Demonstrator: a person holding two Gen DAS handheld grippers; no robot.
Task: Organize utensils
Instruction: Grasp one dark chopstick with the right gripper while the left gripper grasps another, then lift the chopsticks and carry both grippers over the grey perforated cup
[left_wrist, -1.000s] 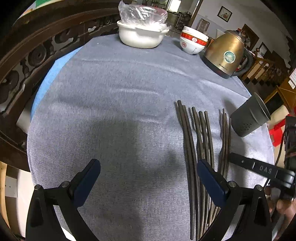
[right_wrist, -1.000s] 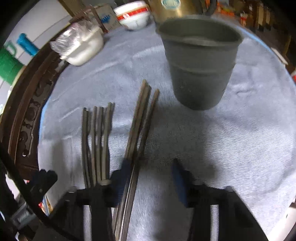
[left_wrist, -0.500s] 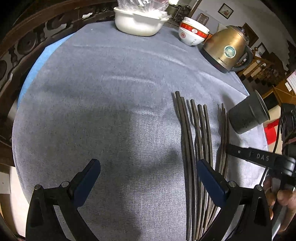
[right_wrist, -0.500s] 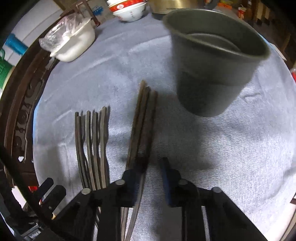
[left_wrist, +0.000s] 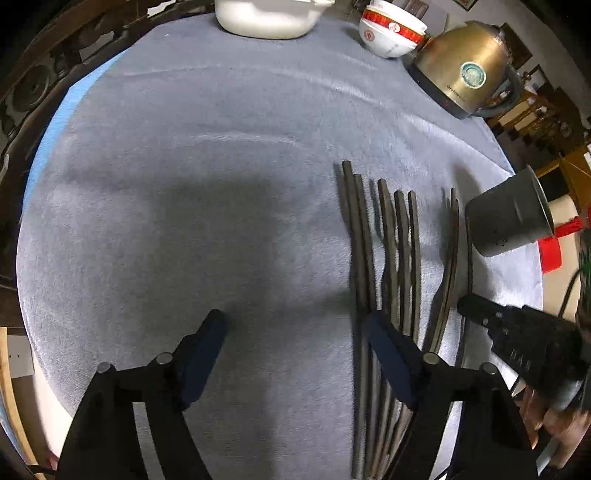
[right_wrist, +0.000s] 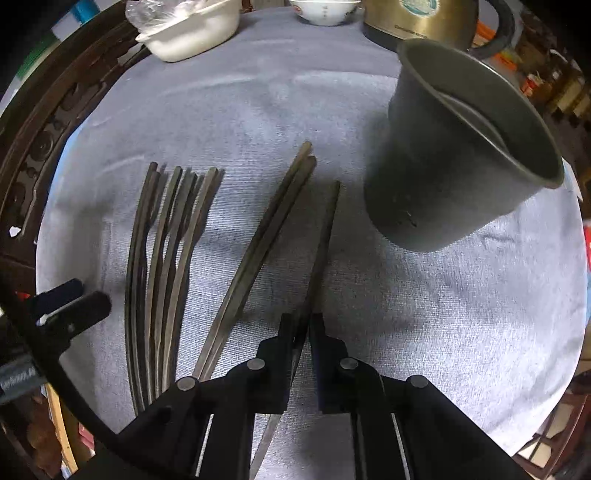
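Several dark chopsticks (left_wrist: 402, 251) lie side by side on the grey cloth (left_wrist: 184, 184). My right gripper (right_wrist: 301, 325) is shut on a single chopstick (right_wrist: 325, 240), which points toward the grey cup (right_wrist: 461, 158). A pair of chopsticks (right_wrist: 266, 236) lies just left of it, and a bundle (right_wrist: 166, 251) farther left. My left gripper (left_wrist: 295, 332) is open with its jaws closing. Its right finger (left_wrist: 388, 350) overlaps the bundle, and the leftmost chopsticks (left_wrist: 360, 258) run just inside it, not pressed. The right gripper's body (left_wrist: 517, 339) shows at the right.
At the far edge stand a white lidded dish (left_wrist: 266, 18), stacked red-and-white bowls (left_wrist: 391, 33) and a brass kettle (left_wrist: 465, 70). The grey cup (left_wrist: 509, 218) stands right of the chopsticks. A carved dark wooden chair back (right_wrist: 44, 140) curves around the left side.
My right gripper closed onto one chopstick, now apart from the pair. My left gripper shifted right toward the bundle and its jaws narrowed.
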